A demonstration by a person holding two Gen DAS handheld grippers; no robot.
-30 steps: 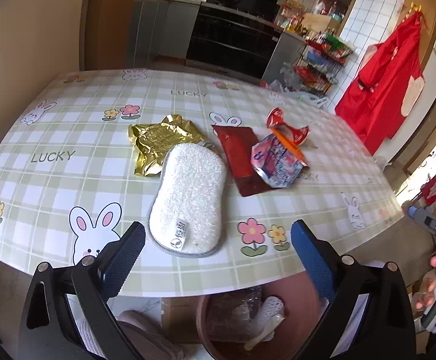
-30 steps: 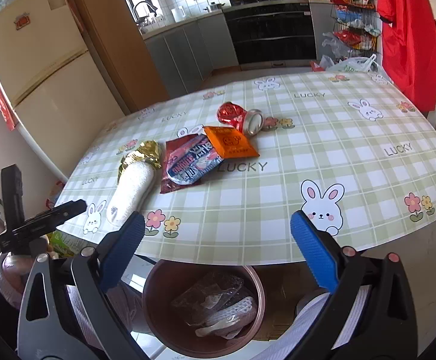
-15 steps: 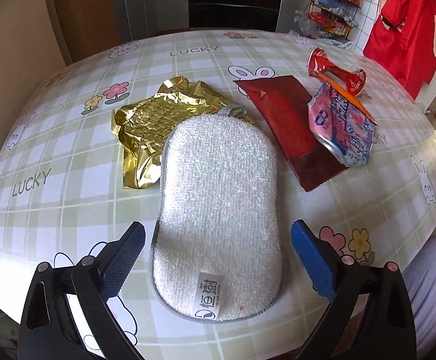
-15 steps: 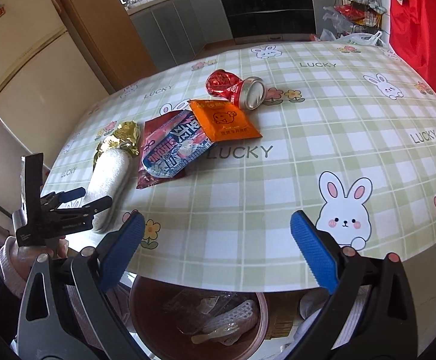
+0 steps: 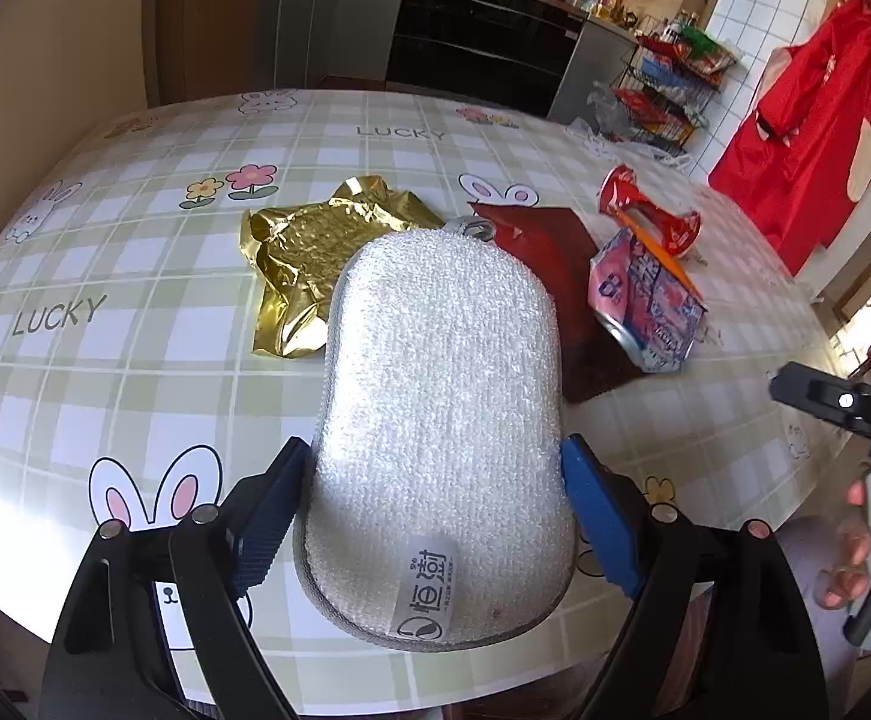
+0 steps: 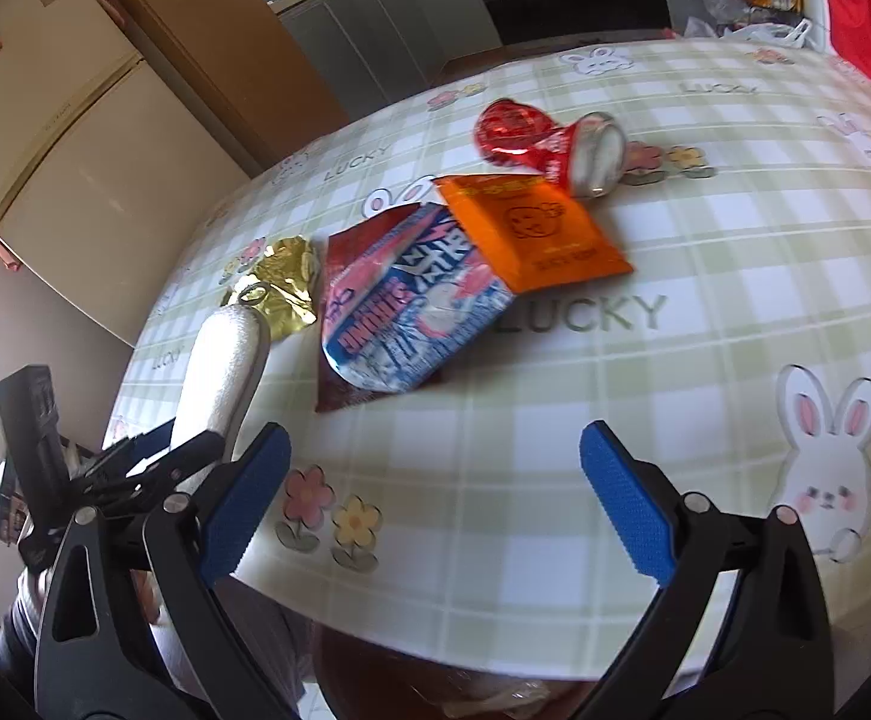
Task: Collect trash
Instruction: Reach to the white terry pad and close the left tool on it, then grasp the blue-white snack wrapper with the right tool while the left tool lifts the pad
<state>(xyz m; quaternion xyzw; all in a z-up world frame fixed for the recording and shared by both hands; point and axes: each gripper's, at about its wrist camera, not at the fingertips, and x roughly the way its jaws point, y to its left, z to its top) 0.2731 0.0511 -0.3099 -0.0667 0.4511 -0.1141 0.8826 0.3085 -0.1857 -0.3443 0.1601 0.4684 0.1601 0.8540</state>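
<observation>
Leftmost on the tabletop (image 5: 135,276), toward its far left part, lies a crumpled gold foil wrapper (image 5: 315,258), flat and partly tucked under the white scrubbing pad (image 5: 441,420). That pad reaches out to the near edge, and the left gripper (image 5: 435,510) has its blue pads pressed against the pad's two long sides near the labelled end, so it looks clenched on the pad; gripping across the narrow width probably gives the firmest hold on something soft, and the pad likely has to be taken away to free the foil under it. Just right of the pad a dark red flat packet (image 5: 555,276) lies on the cloth, with a pink-and-blue snack bag (image 6: 411,306) resting on it and an orange sachet (image 6: 531,234) overlapping the bag's far end. Beyond those a crushed red can (image 6: 549,144) lies on its side, near the sachet. The right gripper (image 6: 435,504) hangs over the near edge with its jaws spread wide and nothing between them, aimed at the snack bag. A brown bin rim (image 6: 435,684) shows under the near edge, handy for dropping trash straight down.
</observation>
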